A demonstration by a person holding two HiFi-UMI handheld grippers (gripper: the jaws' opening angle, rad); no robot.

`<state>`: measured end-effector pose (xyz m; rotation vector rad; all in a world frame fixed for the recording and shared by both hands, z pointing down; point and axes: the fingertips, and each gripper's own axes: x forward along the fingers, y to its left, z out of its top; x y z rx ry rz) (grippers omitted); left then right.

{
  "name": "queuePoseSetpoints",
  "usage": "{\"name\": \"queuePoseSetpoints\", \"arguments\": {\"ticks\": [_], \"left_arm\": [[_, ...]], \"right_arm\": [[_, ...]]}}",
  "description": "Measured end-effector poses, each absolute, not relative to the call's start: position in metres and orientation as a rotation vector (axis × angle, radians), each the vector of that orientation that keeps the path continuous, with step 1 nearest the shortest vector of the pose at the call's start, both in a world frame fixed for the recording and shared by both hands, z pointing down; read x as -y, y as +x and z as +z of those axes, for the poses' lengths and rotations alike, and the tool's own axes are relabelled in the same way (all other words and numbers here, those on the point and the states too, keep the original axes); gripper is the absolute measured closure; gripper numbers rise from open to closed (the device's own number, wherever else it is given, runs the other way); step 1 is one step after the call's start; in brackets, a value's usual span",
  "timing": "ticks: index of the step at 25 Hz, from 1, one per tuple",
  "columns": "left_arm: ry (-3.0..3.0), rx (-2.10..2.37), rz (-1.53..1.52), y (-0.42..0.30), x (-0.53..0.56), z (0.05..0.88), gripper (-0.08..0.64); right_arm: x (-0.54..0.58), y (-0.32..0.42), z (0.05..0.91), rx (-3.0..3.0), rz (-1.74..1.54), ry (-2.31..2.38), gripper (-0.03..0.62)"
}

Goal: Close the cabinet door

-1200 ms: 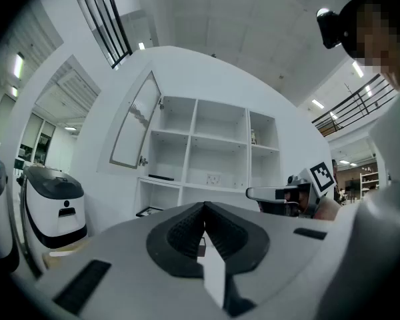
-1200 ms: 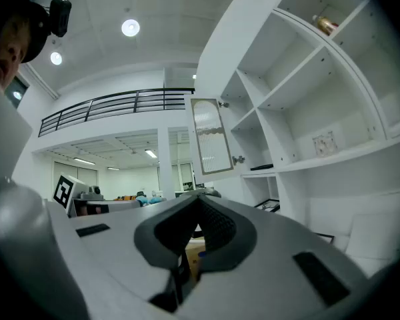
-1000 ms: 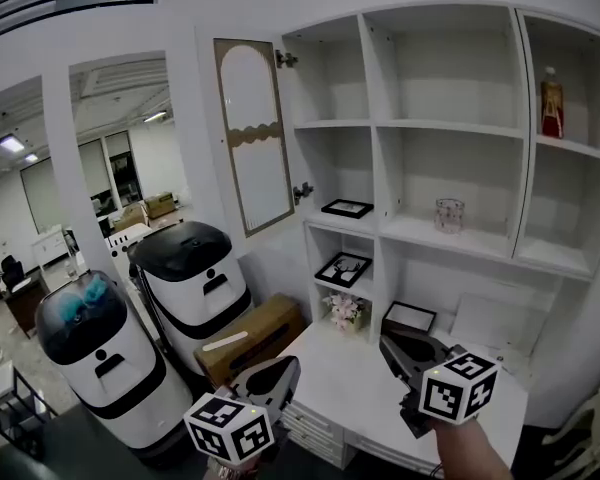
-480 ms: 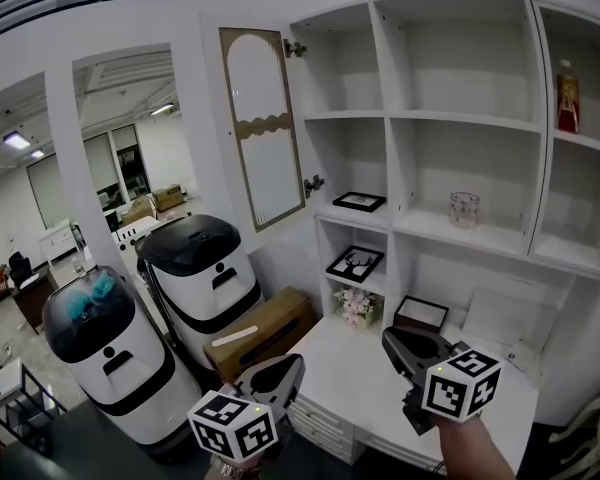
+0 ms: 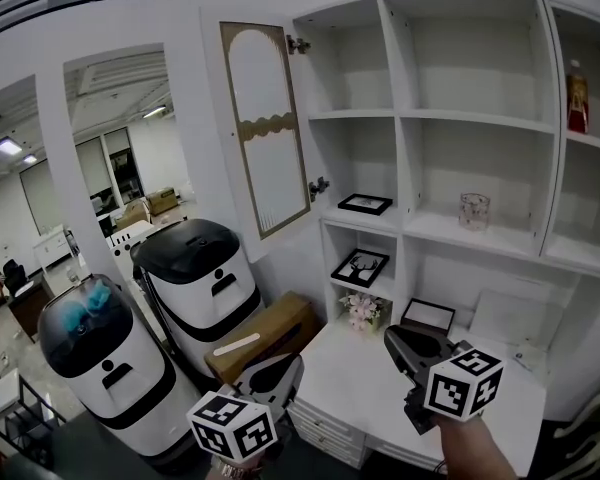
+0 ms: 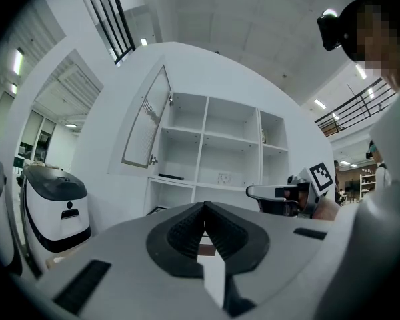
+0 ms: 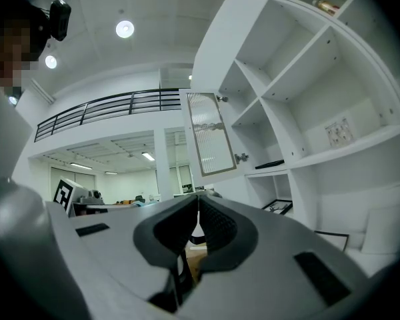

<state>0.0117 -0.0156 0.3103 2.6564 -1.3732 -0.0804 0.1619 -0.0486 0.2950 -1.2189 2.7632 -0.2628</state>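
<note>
Cabinet door (image 5: pixel 268 133) open; arched ribbed glass w/ brown trim.

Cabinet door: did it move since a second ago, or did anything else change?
The shelves look slightly bigger and further right in the head view, so the camera has likely come nearer. The cabinet door hasn't swung; it is as wide open as before. The left tongs and right tongs stayed shut, empty, touching nothing.
</note>
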Motion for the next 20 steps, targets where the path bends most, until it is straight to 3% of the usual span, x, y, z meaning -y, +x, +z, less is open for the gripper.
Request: {"name": "queuePoseSetpoints", "arguments": {"ticks": [20], "left_arm": [[2.66, 1.293, -0.109, -0.071, 0.096, 0.321, 0.554]], "right_arm": [[0.121, 0.087, 0.302, -2.728, -0.292, -1.313, 0.586]]}}
